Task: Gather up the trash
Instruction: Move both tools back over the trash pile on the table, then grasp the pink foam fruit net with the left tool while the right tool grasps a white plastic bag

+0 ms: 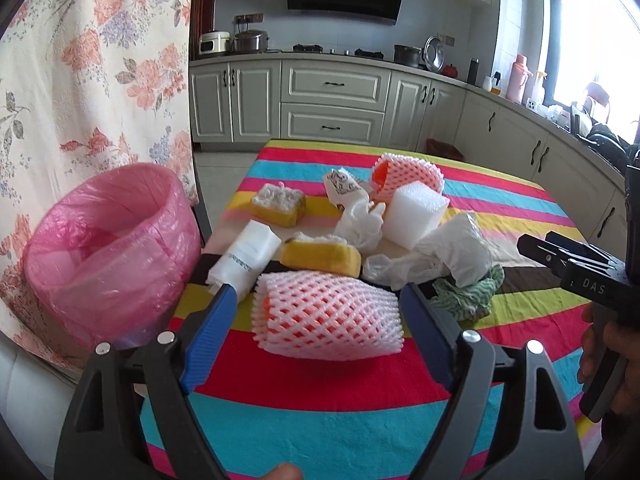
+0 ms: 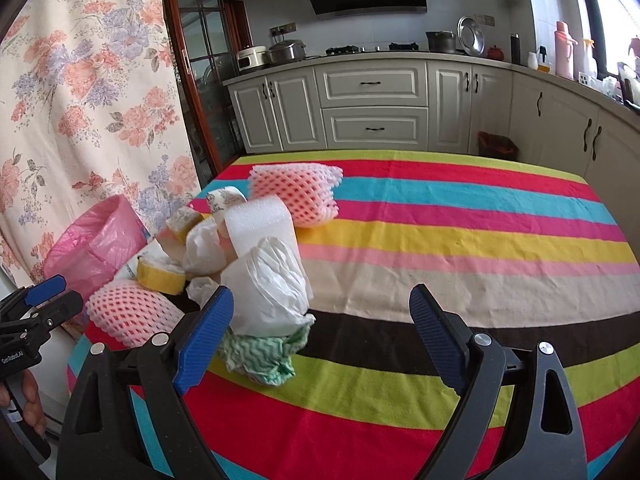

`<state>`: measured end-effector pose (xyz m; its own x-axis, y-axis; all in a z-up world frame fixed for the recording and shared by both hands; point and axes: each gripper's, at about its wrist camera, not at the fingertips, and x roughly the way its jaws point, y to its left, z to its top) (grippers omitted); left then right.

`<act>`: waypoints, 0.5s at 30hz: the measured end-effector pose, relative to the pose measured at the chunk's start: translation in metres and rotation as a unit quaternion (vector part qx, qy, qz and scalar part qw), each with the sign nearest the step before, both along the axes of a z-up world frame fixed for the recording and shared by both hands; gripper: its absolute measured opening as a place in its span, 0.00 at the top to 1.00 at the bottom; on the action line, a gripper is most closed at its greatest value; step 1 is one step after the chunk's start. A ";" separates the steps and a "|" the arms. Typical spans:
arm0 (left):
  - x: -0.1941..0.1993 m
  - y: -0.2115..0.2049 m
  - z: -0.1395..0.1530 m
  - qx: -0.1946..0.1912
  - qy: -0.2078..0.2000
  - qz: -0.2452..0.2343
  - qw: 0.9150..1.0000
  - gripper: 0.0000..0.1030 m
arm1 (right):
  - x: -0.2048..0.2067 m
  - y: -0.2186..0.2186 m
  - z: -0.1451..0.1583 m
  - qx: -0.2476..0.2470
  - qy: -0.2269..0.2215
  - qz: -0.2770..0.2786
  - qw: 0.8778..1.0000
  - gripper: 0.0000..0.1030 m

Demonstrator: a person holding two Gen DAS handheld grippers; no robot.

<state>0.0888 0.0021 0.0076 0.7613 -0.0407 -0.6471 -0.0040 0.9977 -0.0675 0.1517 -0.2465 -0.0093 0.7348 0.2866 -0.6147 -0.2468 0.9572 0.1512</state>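
A pile of trash lies on the striped tablecloth (image 1: 328, 384). A pink foam fruit net (image 1: 326, 314) lies nearest, between the open fingers of my left gripper (image 1: 318, 298), which does not touch it. Behind it lie yellow sponges (image 1: 320, 256), a white foam block (image 1: 416, 210), white plastic bags (image 1: 452, 252), a second pink net (image 1: 408, 176) and a green cloth (image 1: 468, 296). A bin with a pink liner (image 1: 108, 248) stands at the left. My right gripper (image 2: 322, 304) is open and empty beside a white bag (image 2: 272, 288) and the green cloth (image 2: 264, 354).
A floral curtain (image 1: 92, 72) hangs behind the bin. Kitchen cabinets (image 1: 332, 100) and a counter with pots run along the back and right. A dark red bin (image 2: 496, 146) stands on the floor beyond the table. The right half of the tablecloth (image 2: 480, 240) is bare.
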 end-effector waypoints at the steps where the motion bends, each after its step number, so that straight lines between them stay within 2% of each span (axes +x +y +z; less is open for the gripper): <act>1: 0.001 0.000 -0.002 -0.001 0.005 0.001 1.000 0.21 | 0.000 -0.001 -0.003 0.000 0.002 0.000 1.000 0.18; 15: 0.013 0.011 -0.035 -0.054 0.073 0.030 0.995 0.20 | 0.003 0.000 -0.013 0.001 0.010 0.008 1.000 0.18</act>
<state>0.1013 0.0127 -0.0276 0.6630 -0.0727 -0.7451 -0.0812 0.9824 -0.1682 0.1550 -0.2460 -0.0224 0.7176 0.2991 -0.6289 -0.2591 0.9529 0.1576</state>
